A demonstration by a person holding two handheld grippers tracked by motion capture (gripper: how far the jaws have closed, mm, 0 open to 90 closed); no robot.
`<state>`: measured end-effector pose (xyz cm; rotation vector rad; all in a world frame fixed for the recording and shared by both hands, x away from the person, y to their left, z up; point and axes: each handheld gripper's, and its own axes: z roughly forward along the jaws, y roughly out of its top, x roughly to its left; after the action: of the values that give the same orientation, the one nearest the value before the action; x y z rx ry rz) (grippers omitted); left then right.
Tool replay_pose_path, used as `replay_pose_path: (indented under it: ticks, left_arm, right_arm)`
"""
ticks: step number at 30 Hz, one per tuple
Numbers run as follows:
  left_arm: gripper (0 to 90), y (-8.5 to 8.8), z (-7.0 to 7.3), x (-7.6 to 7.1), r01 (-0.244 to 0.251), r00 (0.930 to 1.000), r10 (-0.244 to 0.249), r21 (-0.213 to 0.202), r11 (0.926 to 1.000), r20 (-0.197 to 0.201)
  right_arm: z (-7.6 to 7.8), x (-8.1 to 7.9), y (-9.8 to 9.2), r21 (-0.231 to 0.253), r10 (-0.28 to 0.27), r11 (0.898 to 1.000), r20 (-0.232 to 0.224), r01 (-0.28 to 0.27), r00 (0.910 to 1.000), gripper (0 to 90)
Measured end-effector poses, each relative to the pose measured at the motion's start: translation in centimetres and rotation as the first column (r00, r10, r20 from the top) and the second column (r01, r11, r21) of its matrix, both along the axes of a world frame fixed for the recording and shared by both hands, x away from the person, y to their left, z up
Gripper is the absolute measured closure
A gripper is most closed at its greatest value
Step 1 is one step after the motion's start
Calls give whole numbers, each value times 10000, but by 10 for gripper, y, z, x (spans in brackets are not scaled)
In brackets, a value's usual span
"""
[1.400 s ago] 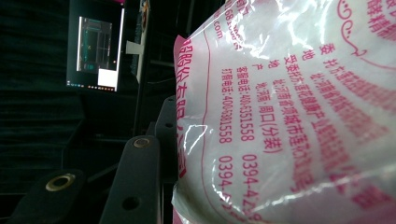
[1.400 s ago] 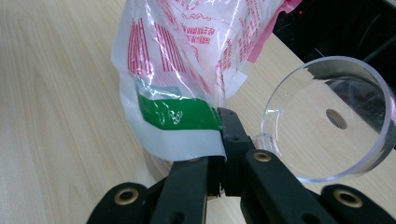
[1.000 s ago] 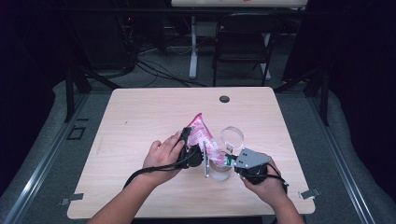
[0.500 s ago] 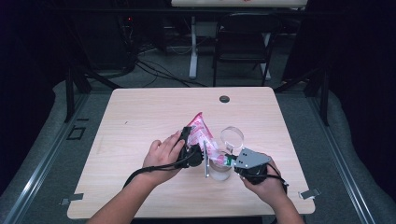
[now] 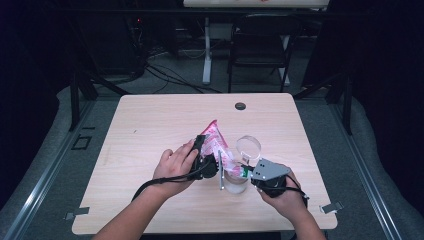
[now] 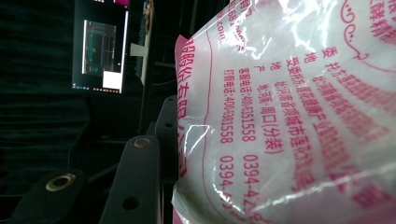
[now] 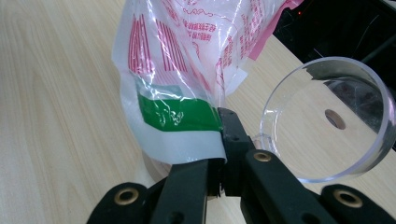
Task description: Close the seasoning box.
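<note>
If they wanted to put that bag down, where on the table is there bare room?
The table is bare along its whole left side and along the far edge, up to the small dark cable hole. The near middle is crowded: the plastic bag, both grippers, a clear cup and a clear round lid.

Pink-and-white printed plastic bag (image 7: 187, 60): thin glossy film, crinkled, semi-transparent, strong highlights; green band and matt white sealed strip at pinched corner.
Clear round plastic cup (image 5: 248, 148): smooth, transparent, shiny rim.
Second clear cup (image 5: 235, 181) under bag: same glassy plastic.
Light wooden table (image 5: 150, 130): pale grain laminate, matt, smooth.
Right gripper (image 7: 219, 156): black matt plastic jaws, brass-coloured metal inserts; grey flat plate on top, dull.
Left gripper (image 5: 206, 156): black matt plastic, same brass inserts.
</note>
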<state>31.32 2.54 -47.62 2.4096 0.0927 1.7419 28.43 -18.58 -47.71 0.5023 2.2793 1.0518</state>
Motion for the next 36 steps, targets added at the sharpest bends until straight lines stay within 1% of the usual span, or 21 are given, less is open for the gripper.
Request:
replay_pose_path:
  ticks: [8, 15, 21, 24, 25, 27, 28, 36]
  left_arm:
    - [629, 0, 0, -1, -16, 10000, 16, -1, 10000, 27]
    - [629, -1, 2, -1, -62, 10000, 62, 100, 9999, 78]
    - [629, -1, 3, -1, 23, 9999, -25, 76, 10000, 169]
    - [629, -2, 3, -2, -16, 9999, 15, 77, 10000, 142]
    - [629, -2, 3, -2, -81, 10000, 81, 20, 10000, -1]
    - [629, -2, 3, -2, -76, 10000, 76, 19, 10000, 11]
    - [629, -2, 4, -1, 36, 9998, -37, 83, 10000, 171]
    - [629, -3, 5, -2, -16, 9999, 14, 114, 9999, 164]
  right_arm:
    - [0, 0, 0, -54, 1, 10000, -18, -1, 10000, 897]
    - [0, 0, 0, -10, -19, 10000, -14, 19, 10000, 896]
    - [0, 0, -1, 24, -25, 10000, -40, 25, 10000, 897]
    - [0, 0, -1, 34, -36, 10000, -52, 36, 10000, 897]
    - [0, 1, -1, 32, -38, 10000, -54, 38, 10000, 897]
    - [0, 1, -1, 47, -24, 10000, -50, 24, 10000, 898]
    - [0, 1, -1, 33, -18, 10000, -60, 18, 10000, 897]
    - [-1, 1, -2, 109, -33, 9999, -96, 34, 9999, 898]
